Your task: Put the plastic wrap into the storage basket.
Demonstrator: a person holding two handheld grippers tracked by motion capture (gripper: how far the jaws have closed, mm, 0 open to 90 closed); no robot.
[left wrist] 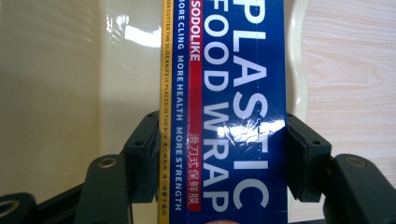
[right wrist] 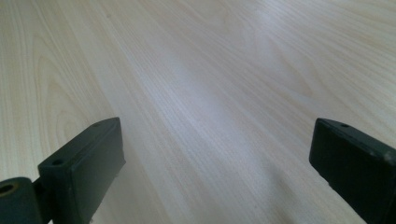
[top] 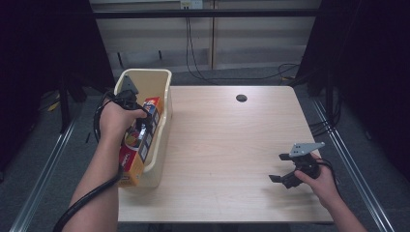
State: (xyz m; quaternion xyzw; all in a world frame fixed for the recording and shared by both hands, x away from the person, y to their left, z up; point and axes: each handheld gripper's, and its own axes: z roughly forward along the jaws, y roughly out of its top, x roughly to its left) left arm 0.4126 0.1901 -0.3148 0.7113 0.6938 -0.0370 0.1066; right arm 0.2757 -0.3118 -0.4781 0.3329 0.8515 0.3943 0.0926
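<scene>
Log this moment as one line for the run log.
left gripper: shut on plastic wrap box, in cream bin | right gripper: open, empty, above wooden table | stage: box at bin

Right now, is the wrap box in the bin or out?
In, partly. The box lies lengthwise in the cream bin, its near end jutting past the rim, with the left tongs clamped across it.

Glossy printed box (left wrist: 224, 112), light glaring off its blue face. Bin (top: 162, 96) beside it is smooth, shiny cream plastic. Desk (right wrist: 210, 84) shows pale wood grain, smooth with a soft sheen. Matt black jaws throughout.
</scene>
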